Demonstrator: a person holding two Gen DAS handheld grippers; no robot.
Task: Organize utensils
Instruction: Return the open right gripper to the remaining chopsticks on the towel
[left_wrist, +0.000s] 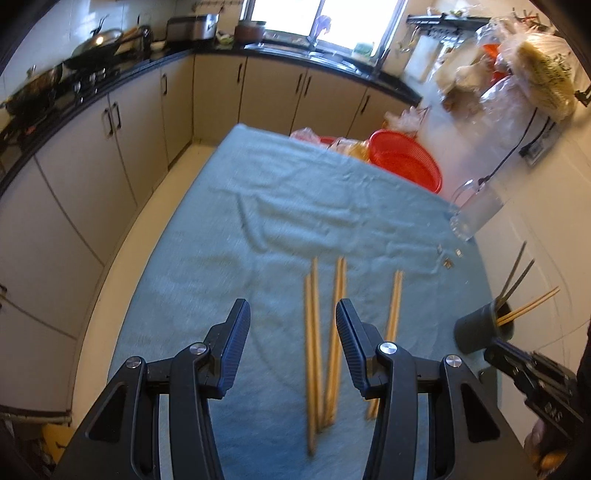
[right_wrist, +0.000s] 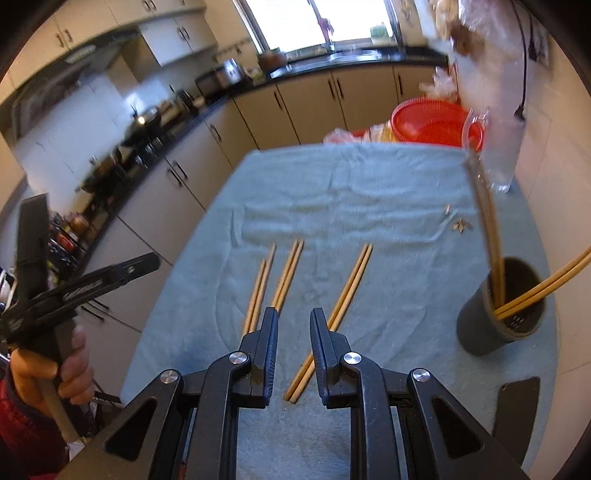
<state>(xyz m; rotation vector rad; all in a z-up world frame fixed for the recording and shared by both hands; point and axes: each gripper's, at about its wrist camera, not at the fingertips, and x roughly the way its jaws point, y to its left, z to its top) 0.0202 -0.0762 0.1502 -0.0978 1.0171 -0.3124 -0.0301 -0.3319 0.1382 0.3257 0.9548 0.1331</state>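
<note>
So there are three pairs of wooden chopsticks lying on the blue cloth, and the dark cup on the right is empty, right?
Not quite. The three pairs of wooden chopsticks do lie on the blue cloth, but the dark cup is not empty: the right wrist view shows chopsticks already standing in it.

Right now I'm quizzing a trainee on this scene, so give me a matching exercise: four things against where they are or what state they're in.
Things:
1. dark cup
2. red basket
3. left gripper
4. glass jug

States:
A. open, holding nothing
B. at the far right edge of the blue cloth
C. beyond the cloth's far edge
D. holds chopsticks

Pairs: 1-D, 2-C, 3-A, 4-B
</note>
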